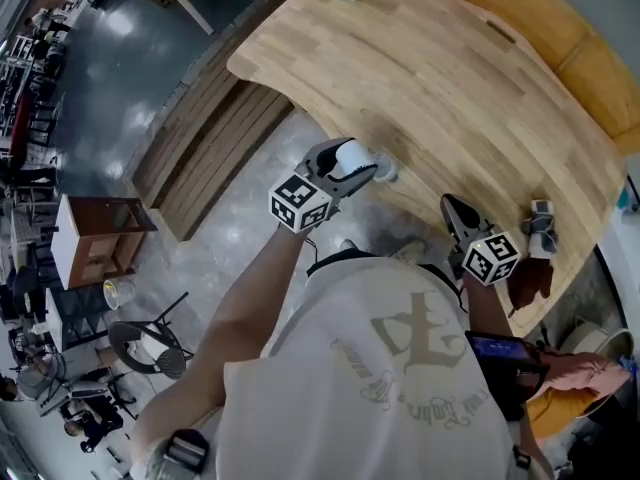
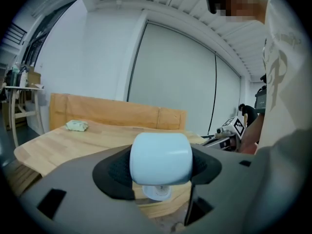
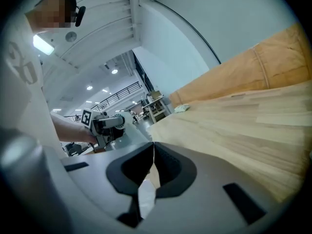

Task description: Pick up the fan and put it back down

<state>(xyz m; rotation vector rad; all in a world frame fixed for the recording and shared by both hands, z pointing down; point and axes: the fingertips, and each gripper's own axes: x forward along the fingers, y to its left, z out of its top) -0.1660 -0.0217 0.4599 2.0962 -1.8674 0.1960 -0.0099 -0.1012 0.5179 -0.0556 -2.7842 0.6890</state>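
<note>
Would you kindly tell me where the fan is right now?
The fan is clamped in the left gripper, centre-left in the head view, at the wooden table's near edge, left of the right gripper.

Fan [image 2: 160,157]: underside hid behind body of left hand-held gripper [image 2: 161,172]. Tabletop [image 1: 470,88] ran off head view's top edge. Small grey item [image 1: 541,226] near tabletop's right edge was too small to identify.
</note>
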